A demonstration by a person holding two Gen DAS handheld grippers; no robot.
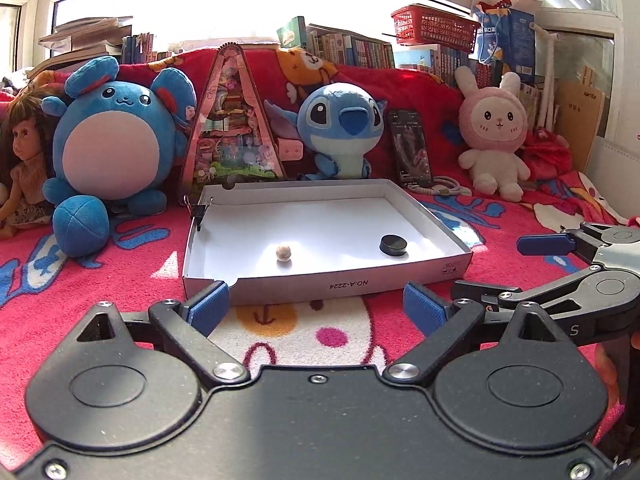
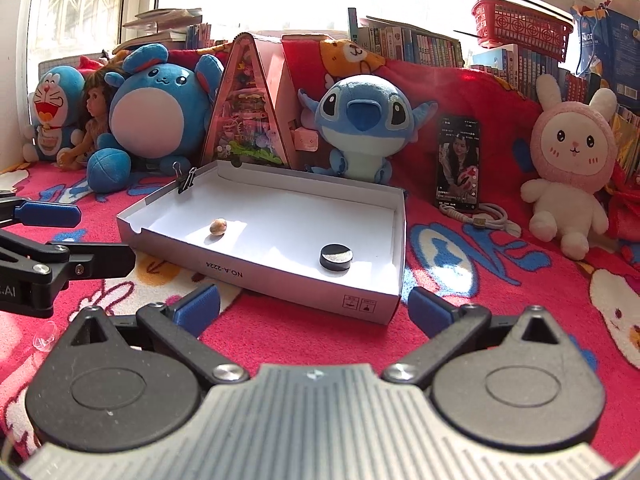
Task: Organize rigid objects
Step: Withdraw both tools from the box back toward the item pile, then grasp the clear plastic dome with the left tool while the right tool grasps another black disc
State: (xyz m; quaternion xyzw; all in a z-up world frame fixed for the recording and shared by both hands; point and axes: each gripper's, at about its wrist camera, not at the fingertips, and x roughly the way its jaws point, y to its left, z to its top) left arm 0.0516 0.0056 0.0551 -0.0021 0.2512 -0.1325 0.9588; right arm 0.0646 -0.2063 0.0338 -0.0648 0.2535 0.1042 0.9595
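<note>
Ahead of both wide-open, empty tools, left [image 1: 316, 310] and right [image 2: 314, 310], a shallow white cardboard tray [image 1: 424, 270] holds a black round puck [image 1: 393, 245] and a small beige ball [image 1: 283, 252]; the tray's far rim hides a plush's feet.

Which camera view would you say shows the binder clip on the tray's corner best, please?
The right wrist view: the binder clip stands clear against the white tray wall there. The left wrist view shows it darker, against the plush toys.

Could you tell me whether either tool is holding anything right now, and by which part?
Nothing is held: the left tool and right tool are both open and empty.
</note>
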